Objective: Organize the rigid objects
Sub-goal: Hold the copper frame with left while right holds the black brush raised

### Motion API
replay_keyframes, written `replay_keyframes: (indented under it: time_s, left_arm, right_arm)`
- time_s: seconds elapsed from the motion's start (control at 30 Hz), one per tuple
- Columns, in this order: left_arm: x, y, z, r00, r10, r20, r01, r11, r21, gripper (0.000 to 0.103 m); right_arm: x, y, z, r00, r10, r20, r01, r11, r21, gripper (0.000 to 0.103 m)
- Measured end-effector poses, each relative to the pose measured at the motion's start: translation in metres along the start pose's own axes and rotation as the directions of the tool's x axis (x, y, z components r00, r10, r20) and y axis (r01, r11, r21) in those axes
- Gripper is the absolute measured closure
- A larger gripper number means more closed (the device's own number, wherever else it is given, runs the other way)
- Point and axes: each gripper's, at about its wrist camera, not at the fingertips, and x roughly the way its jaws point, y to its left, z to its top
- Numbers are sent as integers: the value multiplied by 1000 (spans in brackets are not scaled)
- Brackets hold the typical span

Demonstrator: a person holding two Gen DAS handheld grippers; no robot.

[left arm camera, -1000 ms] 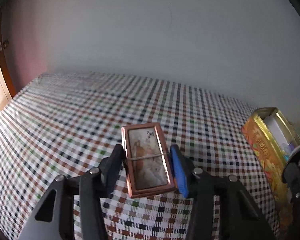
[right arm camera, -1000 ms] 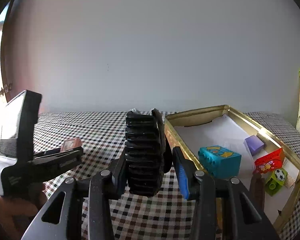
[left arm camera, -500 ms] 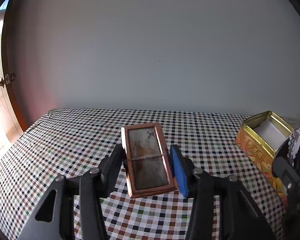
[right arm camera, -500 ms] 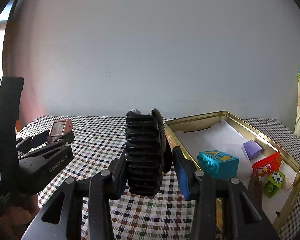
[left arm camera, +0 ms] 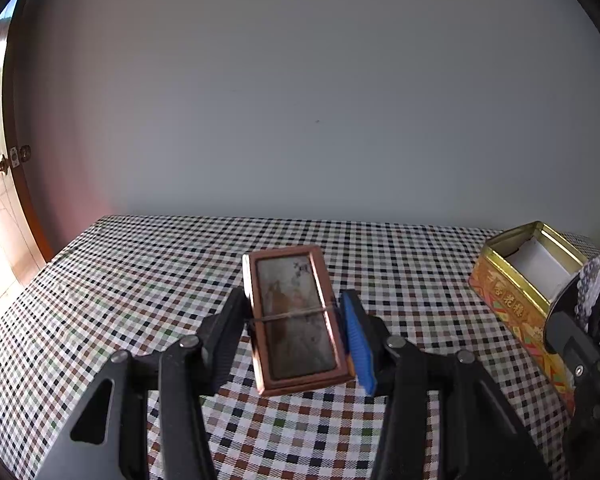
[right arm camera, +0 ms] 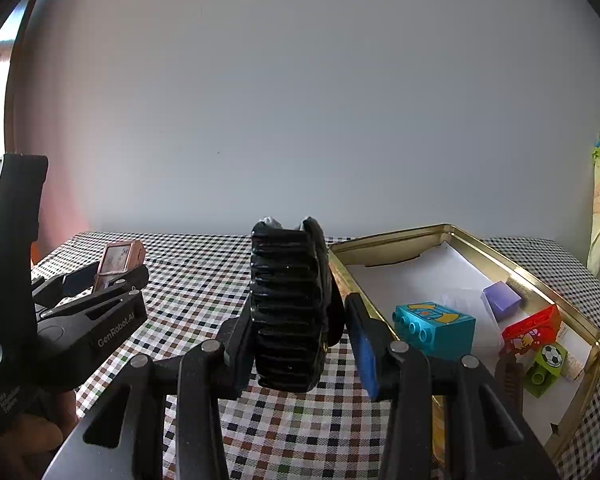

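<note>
Holding both loads clear of the worktop [left arm camera: 140,264], I kept the left tool [left arm camera: 296,328] clamped on the frame [left arm camera: 296,316] and the right tool [right arm camera: 300,328] on the tyre [right arm camera: 288,304], beside the tin [right arm camera: 440,234] at the right edge, ready for dropping in.

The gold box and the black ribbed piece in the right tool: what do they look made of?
Gold box: likely thin metal, a tin; shiny brassy rim with rolled edge, printed outer wall, white paper lining inside. Black ribbed piece: probably glossy moulded plastic or rubber; highlights run along its ridges, and it resembles a toy tyre, though the look can't settle which.
</note>
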Motion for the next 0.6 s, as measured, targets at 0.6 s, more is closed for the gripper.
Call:
replay_keyframes:
  time_s: [0.6]
  left_arm:
    - [-3,12,-2,1000,-8,11,8,1000,-4,55]
  right_arm:
    - [14,-16,-7,1000,0,15,0,1000,3,58]
